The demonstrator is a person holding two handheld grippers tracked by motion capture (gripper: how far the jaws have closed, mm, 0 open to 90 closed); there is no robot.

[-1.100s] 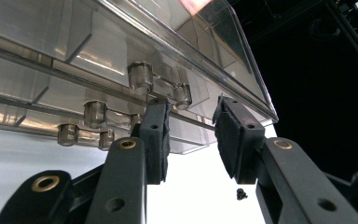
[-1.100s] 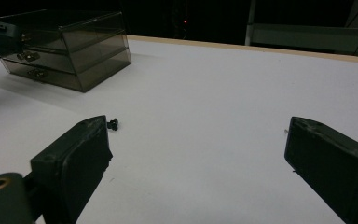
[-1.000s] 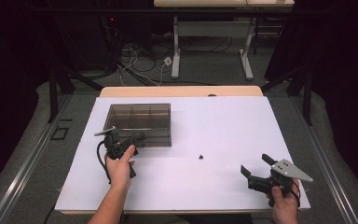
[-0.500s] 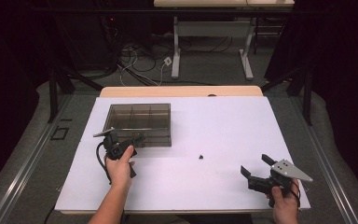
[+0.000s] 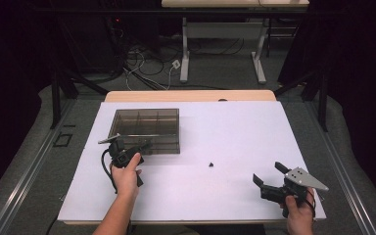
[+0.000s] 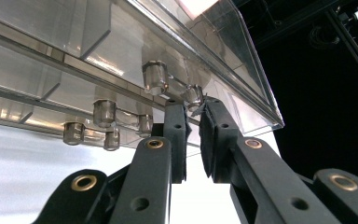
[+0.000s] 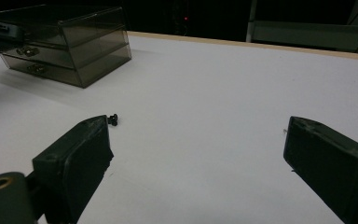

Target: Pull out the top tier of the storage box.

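Observation:
A smoky clear drawer box [image 5: 147, 125] stands on the white table top at the back left. My left gripper [image 5: 144, 145] is at its front face. In the left gripper view its jaws [image 6: 193, 109] have just been closing and are shut on the clear drawer handle [image 6: 195, 95], which sits between the pad tips. Other handles [image 6: 103, 112] show to the left. My right gripper [image 5: 268, 172] is held over the table's front right, open with nothing between its pads [image 7: 200, 140]. A small black part [image 5: 211, 164] lies on the sheet between the two grippers, also near the right gripper's left pad [image 7: 113, 120].
The white sheet [image 5: 235, 132] covers a wooden table whose far edge [image 5: 191, 95] shows. The box [image 7: 70, 42] is far left in the right gripper view. Beyond the table are desk legs [image 5: 185, 58] and floor cables [image 5: 147, 63]; metal rails run along both sides.
The left gripper's jaws have closed in on the drawer handle. Both hands stay where they were.

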